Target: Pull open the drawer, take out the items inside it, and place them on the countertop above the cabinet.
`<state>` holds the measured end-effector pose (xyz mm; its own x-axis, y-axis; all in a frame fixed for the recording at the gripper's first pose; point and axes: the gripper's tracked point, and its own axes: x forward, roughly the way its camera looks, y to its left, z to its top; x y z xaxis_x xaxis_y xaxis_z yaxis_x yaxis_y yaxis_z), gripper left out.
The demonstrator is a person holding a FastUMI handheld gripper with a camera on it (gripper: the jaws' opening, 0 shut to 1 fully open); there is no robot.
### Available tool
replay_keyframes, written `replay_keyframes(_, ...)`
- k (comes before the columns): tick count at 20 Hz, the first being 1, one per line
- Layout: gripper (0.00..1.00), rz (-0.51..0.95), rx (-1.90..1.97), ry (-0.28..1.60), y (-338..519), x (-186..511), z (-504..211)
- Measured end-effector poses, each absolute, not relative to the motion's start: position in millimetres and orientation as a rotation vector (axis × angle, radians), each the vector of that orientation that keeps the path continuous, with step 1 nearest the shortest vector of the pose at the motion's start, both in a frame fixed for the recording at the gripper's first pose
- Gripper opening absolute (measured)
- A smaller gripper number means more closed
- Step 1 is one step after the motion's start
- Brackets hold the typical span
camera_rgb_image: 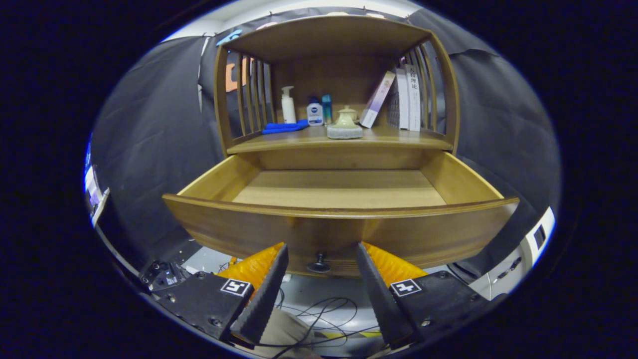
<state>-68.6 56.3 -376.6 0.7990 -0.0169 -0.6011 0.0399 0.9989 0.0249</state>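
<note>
Fingers: the gripper (321, 249) has its two fingers spread wide, holding nothing; the drawer's knob (319, 262) sits in the gap between the tips, touched by neither.
Surface: the countertop (398, 138) is a smooth wooden shelf directly above the drawer, framed by slatted side rails and a wooden roof.
Room: creased black cloth hangs behind and to both sides of the cabinet; below the drawer front lie loose dark cables (326, 311) on a pale floor.
Drawer: the drawer (339, 227) is pulled well out toward the fingers; its front panel is glossy brown wood with a curved top edge, and the boards of its floor are lighter, bare wood with visible grain.
Knob: small, round and dark, set low at the middle of the drawer front.
On the countertop, above the drawer: a white pump bottle (288, 105), a small blue-capped bottle (314, 111) and a slim teal tube (327, 109) stand at the back left; a blue cloth (284, 127) lies flat before them.
Centre: a pale green lidded jar (345, 124) sits on a rough grey base.
Right: several books (406, 98) stand upright, with one leaning against them.
</note>
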Motion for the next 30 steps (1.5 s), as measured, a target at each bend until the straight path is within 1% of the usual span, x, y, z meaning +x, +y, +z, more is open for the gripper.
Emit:
replay_keyframes(3, 0.88, -0.077, -0.010, 0.636, 53, -63, -378)
replay_keyframes(6, 0.87, -0.122, 0.053, 0.629, 50, -51, -375)
replay_keyframes(9, 0.88, -0.127, 0.034, 0.632, 50, -43, -379)
replay_keyframes(16, 0.89, -0.131, 0.036, 0.584, 45, 14, -375)
replay_keyframes(17, 0.89, -0.134, 0.038, 0.611, 44, 18, -380)
replay_keyframes(20, 0.89, -0.141, 0.014, 0.598, 43, 39, -383)
replay_keyframes(30, 0.89, -0.158, -0.065, 0.590, 37, 80, -393)
